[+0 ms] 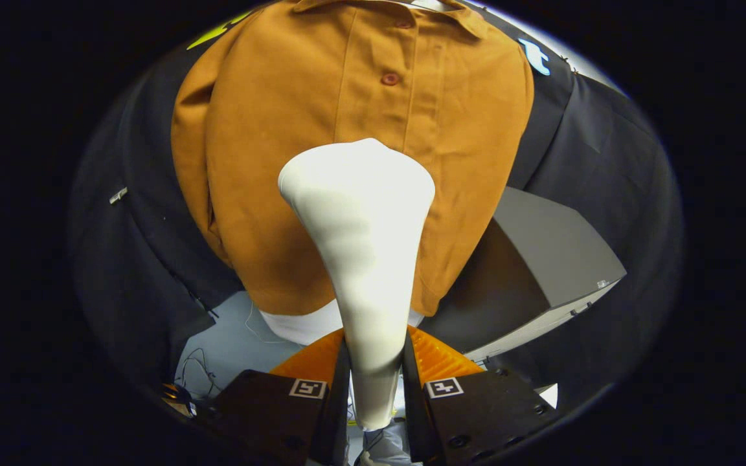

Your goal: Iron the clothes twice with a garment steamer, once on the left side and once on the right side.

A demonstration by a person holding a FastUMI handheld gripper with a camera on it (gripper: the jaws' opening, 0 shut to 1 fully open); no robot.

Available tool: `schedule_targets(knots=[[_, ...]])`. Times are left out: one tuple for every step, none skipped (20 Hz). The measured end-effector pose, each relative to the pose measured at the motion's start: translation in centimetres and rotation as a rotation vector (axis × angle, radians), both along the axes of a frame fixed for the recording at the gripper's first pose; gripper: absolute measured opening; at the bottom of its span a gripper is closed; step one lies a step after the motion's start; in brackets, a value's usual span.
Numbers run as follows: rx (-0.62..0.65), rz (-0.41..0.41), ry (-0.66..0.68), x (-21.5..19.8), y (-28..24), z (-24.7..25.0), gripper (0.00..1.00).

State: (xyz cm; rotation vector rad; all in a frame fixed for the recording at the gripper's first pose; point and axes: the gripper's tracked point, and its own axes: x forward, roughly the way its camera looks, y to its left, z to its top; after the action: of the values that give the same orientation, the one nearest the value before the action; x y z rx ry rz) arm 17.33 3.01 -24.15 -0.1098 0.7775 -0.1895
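Note:
An orange-brown button-up shirt (pixel 321 149) hangs upright ahead of me, its placket and two red buttons running down just right of its middle. A white garment steamer (pixel 363 259) stands up between my fingers, with its wide head against the shirt's lower middle, close to the placket. My gripper (pixel 376 362) is shut on the steamer's narrow handle, one finger pressing each side. A white hem (pixel 302 323) shows under the shirt's bottom edge, partly hidden by the steamer.
A grey box-like table (pixel 554 259) stands to the right of the shirt, beyond my right finger. Pale floor (pixel 230 336) with thin cables lies below the shirt on the left. Black cloth walls surround the shirt.

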Motion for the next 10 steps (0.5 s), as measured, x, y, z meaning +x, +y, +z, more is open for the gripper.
schedule_targets(knots=[[0.003,0.0,-0.018,0.2,-0.5,0.8,0.41],[0.003,-0.002,-0.039,0.1,-0.8,1.8,0.41],[0.0,-0.004,-0.06,0.2,-1.1,3.0,0.41],[-0.004,-0.009,-0.082,0.2,-1.6,4.0,0.41],[-0.004,-0.014,-0.105,-0.1,-2.1,4.9,0.41],[-0.003,-0.019,-0.127,-0.1,-2.5,5.9,0.41],[-0.002,-0.026,-0.152,-0.1,-3.0,7.2,0.41],[-0.003,-0.033,-0.172,-0.2,-3.4,8.1,0.41],[-0.004,-0.039,-0.196,0.0,-3.9,9.2,0.41],[-0.006,-0.044,-0.221,0.2,-4.4,10.4,0.41]])
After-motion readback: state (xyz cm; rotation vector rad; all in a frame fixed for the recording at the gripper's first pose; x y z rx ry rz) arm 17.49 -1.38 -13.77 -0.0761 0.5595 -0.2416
